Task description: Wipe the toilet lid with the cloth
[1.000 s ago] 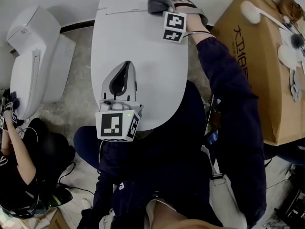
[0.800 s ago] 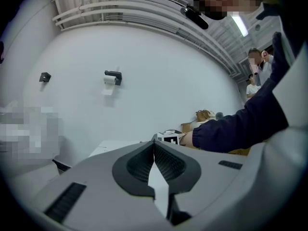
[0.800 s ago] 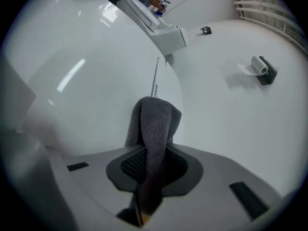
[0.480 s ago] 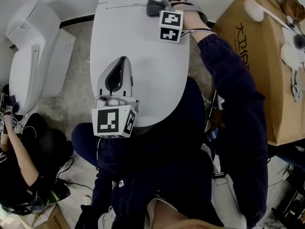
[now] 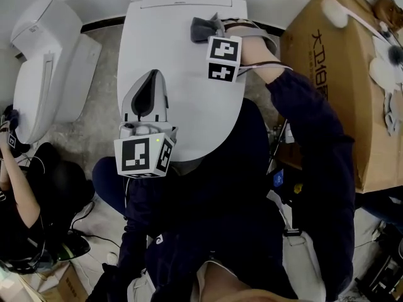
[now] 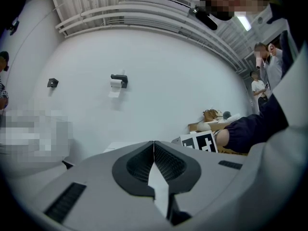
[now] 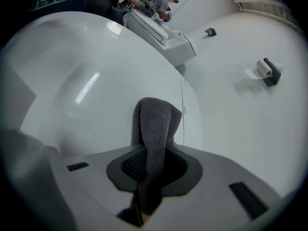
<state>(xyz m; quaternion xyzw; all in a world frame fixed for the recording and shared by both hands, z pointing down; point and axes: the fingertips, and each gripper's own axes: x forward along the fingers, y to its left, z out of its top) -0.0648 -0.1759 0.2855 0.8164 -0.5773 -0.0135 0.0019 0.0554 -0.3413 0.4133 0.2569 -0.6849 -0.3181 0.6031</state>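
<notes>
Centre-left, the left gripper sits over the white oval plastic toilet lid, its jaws pressed together and empty. At upper centre, the right gripper pinches the folded grey terry cloth, which sticks out past its jaws.

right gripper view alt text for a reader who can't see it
The right gripper is shut on a grey cloth that sticks out past its jaws over the white toilet lid. A toilet paper holder hangs on the wall.
</notes>
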